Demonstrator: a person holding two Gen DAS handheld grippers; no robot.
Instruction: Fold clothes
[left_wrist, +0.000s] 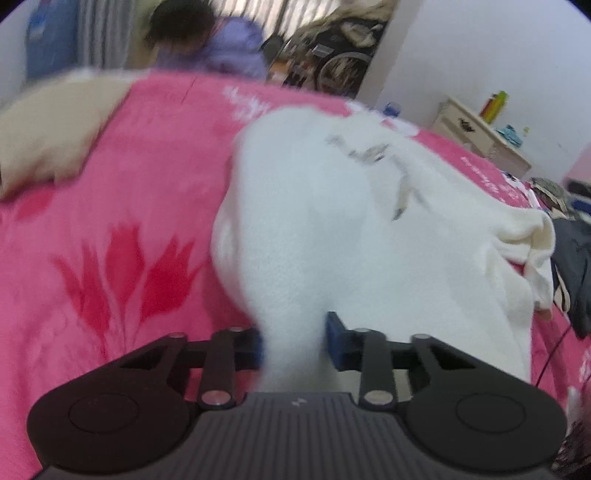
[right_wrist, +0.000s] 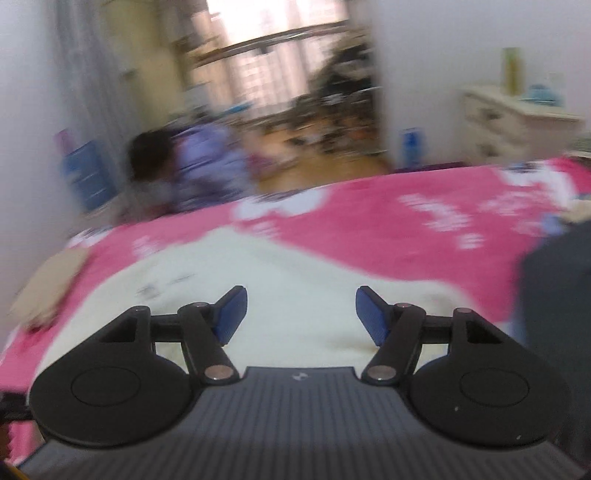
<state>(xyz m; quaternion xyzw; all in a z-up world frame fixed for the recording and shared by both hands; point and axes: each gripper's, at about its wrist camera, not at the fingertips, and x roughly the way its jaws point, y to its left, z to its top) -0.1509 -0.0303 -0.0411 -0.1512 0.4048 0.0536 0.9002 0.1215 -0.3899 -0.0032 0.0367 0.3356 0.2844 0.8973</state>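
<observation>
Garment (left_wrist: 332, 221): white, soft knit, small grey marking on the upper face; spread over the pink blanket (left_wrist: 129, 177) on the bed, one end drawn up into a bunch, a loose fold at its right edge. Same garment (right_wrist: 280, 295) in right wrist view, lying flat under the open fingers.

Left hand-held gripper (left_wrist: 293, 341): blue pads closed against the bunched end of the garment, cloth pinched between them.

Right hand-held gripper (right_wrist: 301, 314): blue pads wide apart, nothing between them, poised above the garment; contact cannot be told.

Blanket: plush, pink with red flower pattern and white print; covers the whole bed.

Pillow (left_wrist: 48, 136): beige, on the blanket to the left, apart from the garment.

Dark clothes (left_wrist: 572, 269): heaped at the bed's right edge, just beside the garment's fold.

Room: white walls; cream dresser (left_wrist: 480, 136) by the right wall, bottles on top; person in purple (left_wrist: 221, 44) beyond the far bed edge; wheelchair (left_wrist: 340, 62) behind; curtained window (right_wrist: 277, 48); wood floor. Both views blurred.
</observation>
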